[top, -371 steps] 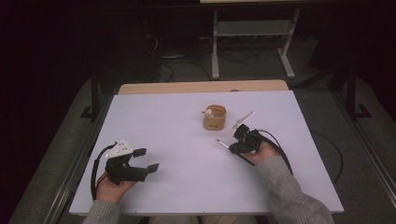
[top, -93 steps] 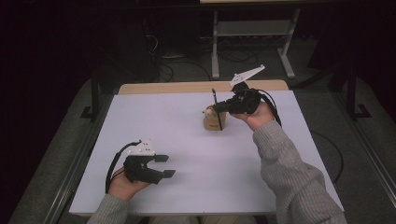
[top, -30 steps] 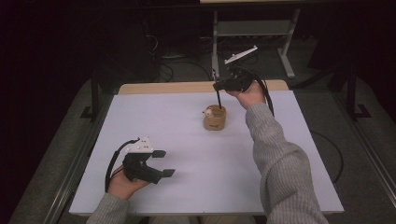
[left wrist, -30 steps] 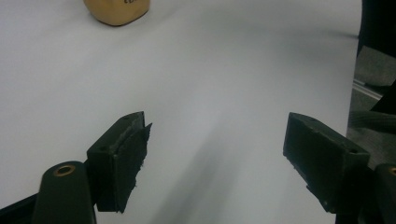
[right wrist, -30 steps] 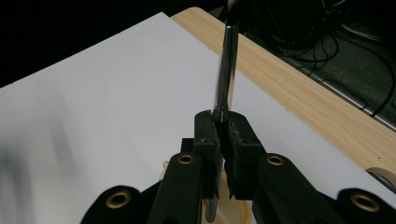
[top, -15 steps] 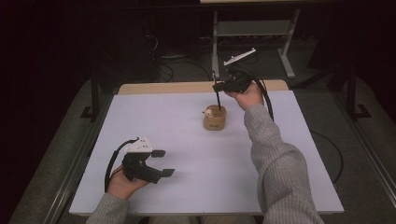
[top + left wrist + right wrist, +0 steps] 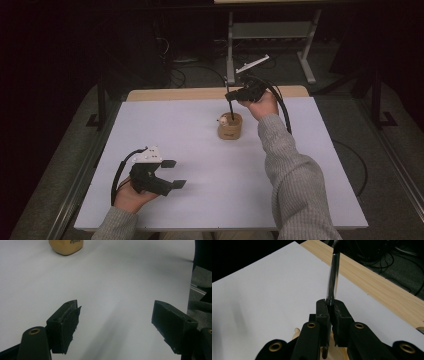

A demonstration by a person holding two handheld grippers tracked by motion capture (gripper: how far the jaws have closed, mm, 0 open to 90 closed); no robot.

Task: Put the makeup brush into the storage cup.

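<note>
A small wooden cup (image 7: 230,129) stands on the white table top (image 7: 210,200), right of centre toward the back. My right gripper (image 7: 235,95) hangs just above and behind it, shut on a thin dark metal rod (image 7: 230,106). The rod stands nearly upright, with its lower end at the cup's mouth. In the right gripper view the jaws (image 7: 331,305) pinch the rod (image 7: 333,275), and the cup (image 7: 298,333) shows beneath them. My left gripper (image 7: 175,174) rests at the front left, open and holding nothing. In its own view the left gripper (image 7: 115,327) faces bare table, with the cup (image 7: 66,245) far off.
A strip of bare wood (image 7: 180,94) runs along the table's back edge. Behind the table are a metal stand (image 7: 270,35) and cables on the floor. A small pale item (image 7: 220,120) sits at the cup's rim.
My right hand has lifted the rod from the table and carried it back over the cup, turning it upright. Over the last second it lowered slightly. The left gripper has stayed put.
</note>
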